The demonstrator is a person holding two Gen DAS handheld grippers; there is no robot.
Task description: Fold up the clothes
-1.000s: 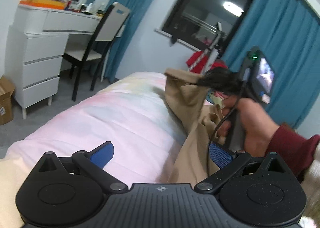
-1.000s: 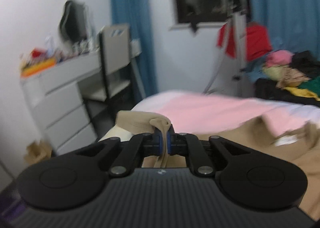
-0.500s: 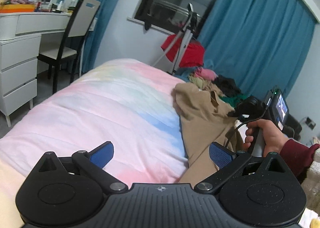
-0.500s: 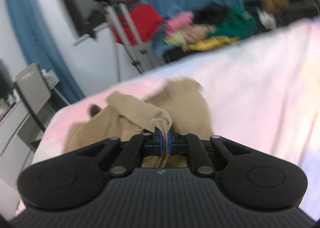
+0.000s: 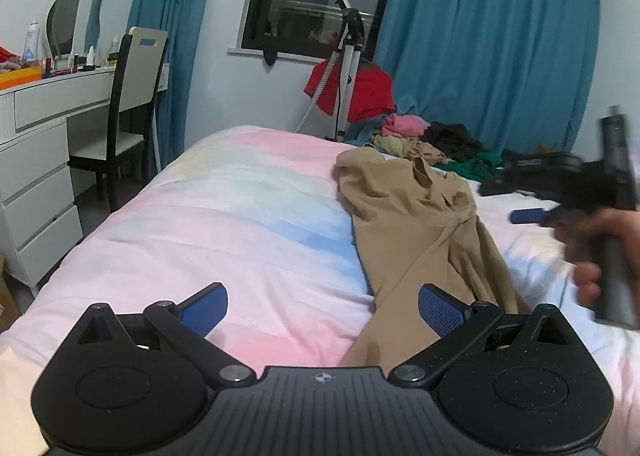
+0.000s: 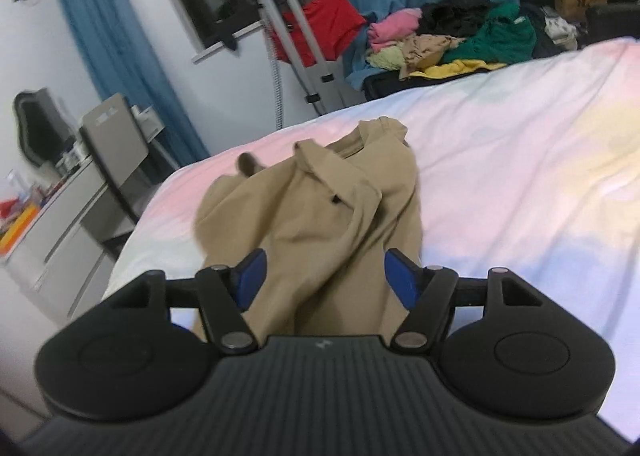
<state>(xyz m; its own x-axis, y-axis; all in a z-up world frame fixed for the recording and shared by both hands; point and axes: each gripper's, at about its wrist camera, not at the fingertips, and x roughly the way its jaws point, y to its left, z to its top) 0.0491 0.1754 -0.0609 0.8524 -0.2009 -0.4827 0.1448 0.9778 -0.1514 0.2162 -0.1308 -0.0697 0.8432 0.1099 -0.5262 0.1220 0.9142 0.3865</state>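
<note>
A tan garment (image 5: 420, 223) lies crumpled lengthwise on the pastel bedspread (image 5: 240, 215); it also shows in the right wrist view (image 6: 320, 215). My left gripper (image 5: 322, 306) is open and empty, low over the bed near the garment's near end. My right gripper (image 6: 322, 276) is open just above the garment, its blue pads either side of the cloth without gripping it. In the left wrist view the right gripper (image 5: 560, 199) appears blurred at the right edge, above the bed.
A pile of coloured clothes (image 5: 432, 143) lies beyond the bed's far end, beside a tripod stand (image 5: 348, 67) draped with red cloth. A white dresser (image 5: 36, 159) and a chair (image 5: 128, 95) stand at the left. Blue curtains hang behind.
My right gripper has opened and let go of the tan garment, which now lies on the bed. The right hand has moved away to the right.
</note>
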